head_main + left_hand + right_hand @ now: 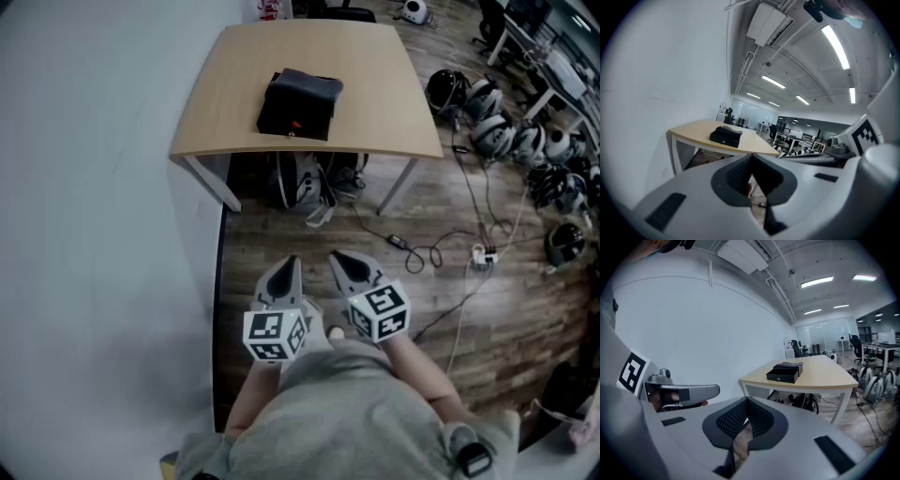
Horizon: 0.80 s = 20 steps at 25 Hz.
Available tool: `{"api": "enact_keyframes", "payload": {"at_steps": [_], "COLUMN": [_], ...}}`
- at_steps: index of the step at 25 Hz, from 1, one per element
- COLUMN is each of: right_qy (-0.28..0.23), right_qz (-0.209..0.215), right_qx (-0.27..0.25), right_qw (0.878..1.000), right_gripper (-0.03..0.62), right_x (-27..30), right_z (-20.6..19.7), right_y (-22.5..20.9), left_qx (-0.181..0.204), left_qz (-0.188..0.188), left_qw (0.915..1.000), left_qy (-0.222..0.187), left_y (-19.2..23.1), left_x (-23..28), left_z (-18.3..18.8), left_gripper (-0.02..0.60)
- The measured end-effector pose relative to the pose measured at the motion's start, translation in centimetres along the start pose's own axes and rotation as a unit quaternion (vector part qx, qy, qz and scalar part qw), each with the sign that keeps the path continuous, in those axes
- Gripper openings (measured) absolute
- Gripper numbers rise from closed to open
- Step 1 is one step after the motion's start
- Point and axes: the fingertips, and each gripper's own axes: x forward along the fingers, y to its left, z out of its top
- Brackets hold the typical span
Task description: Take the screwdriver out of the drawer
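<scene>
A small black drawer box [298,103] [725,136] [785,372] sits on a light wooden table [375,94] [693,129] [820,376]. Its front faces me and its drawer looks closed. No screwdriver shows in any view. Both grippers are held close to my body, well short of the table and above the wooden floor. My left gripper [289,265] [751,164] is shut with nothing in it. Beside it my right gripper [339,261] [746,404] is also shut and empty. Both point toward the table, tilted slightly down.
A white wall [94,187] runs along the left. Dark bags [309,183] lie under the table. Several helmets [487,122] sit on the floor at the right. Cables [441,248] and a power strip [483,255] lie on the floor right of my path.
</scene>
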Motion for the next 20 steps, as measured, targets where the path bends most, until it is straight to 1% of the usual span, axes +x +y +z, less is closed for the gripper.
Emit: {"api": "enact_keyframes", "payload": {"at_steps": [4, 7, 14, 20], "right_qy": [-0.007, -0.015, -0.024, -0.031], "right_qz": [0.004, 0.011, 0.015, 0.023], "right_qx": [-0.003, -0.01, -0.013, 0.01], "right_qw": [1.0, 1.0, 1.0, 0.999], "right_gripper": [-0.002, -0.002, -0.002, -0.002], "right_x": [-2.5, -3.8, -5.2, -4.7], "right_z": [-1.1, -1.1, -0.7, -0.2], "right_y": [0.8, 1.5, 2.1, 1.6], "left_qx": [0.004, 0.007, 0.006, 0.005], "left_qz": [-0.003, -0.001, 0.007, 0.006], "left_qw": [1.0, 0.9999, 0.9998, 0.9998], "left_qy": [-0.007, -0.013, -0.018, -0.019], "left_y": [-2.5, -3.7, -4.2, -4.3], "left_x": [-1.9, -2.9, -4.1, -3.6], "left_z": [-1.0, -1.2, -1.4, -1.1], "left_gripper": [0.0, 0.0, 0.0, 0.0]}}
